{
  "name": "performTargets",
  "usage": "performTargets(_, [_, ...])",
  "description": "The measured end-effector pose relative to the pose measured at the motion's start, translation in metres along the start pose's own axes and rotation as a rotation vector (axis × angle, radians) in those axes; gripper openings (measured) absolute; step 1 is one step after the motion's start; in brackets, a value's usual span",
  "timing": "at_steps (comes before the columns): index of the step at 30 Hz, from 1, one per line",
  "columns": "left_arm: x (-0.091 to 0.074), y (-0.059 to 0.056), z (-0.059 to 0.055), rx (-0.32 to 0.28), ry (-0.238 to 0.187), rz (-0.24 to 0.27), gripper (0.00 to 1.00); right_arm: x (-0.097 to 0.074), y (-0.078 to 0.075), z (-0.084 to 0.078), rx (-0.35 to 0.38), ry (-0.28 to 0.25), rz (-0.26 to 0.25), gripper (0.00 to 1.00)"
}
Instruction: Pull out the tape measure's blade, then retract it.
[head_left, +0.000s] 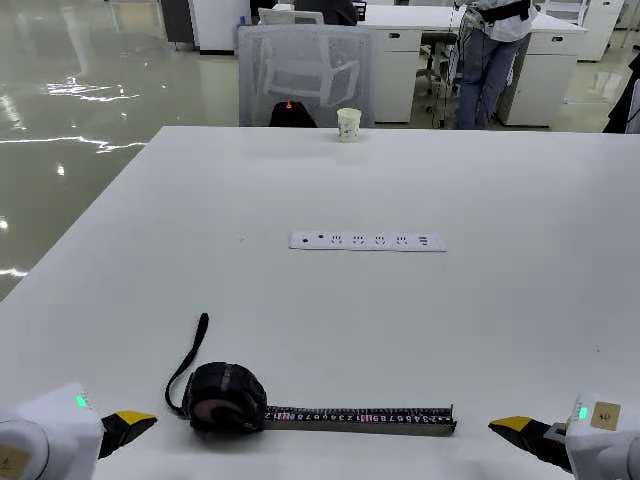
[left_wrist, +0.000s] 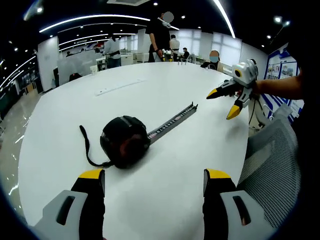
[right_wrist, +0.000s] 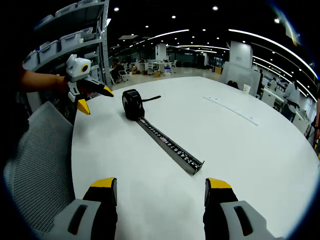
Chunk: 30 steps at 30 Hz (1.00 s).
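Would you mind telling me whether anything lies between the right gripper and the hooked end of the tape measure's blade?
Nothing visible does: bare table is all that lies between the open right gripper and the blade's hooked end.

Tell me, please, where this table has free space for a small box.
Free: the wide band between the power strip and the tape measure, both outer sides of the table, and from the strip to the paper cup. Crowded: the near edge, with the tape measure, its blade, the left tool and right tool.
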<state>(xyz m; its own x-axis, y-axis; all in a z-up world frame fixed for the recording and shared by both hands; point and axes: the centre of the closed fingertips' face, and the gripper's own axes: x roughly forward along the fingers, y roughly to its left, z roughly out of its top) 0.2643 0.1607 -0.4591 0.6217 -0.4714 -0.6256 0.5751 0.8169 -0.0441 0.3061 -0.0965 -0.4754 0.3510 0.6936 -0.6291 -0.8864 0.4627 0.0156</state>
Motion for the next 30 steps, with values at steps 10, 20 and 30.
performTargets(10, [-0.006, -0.005, 0.003, -0.044, -0.040, 0.054, 0.83, -0.004, 0.011, 0.001, 0.041, -0.019, -0.030, 0.74])
performTargets(20, [-0.012, -0.013, 0.004, -0.094, -0.077, 0.103, 0.88, -0.006, 0.019, 0.006, 0.088, -0.048, -0.075, 0.78])
performTargets(30, [-0.017, -0.019, 0.004, -0.124, -0.098, 0.137, 0.91, -0.006, 0.026, 0.012, 0.119, -0.076, -0.109, 0.83])
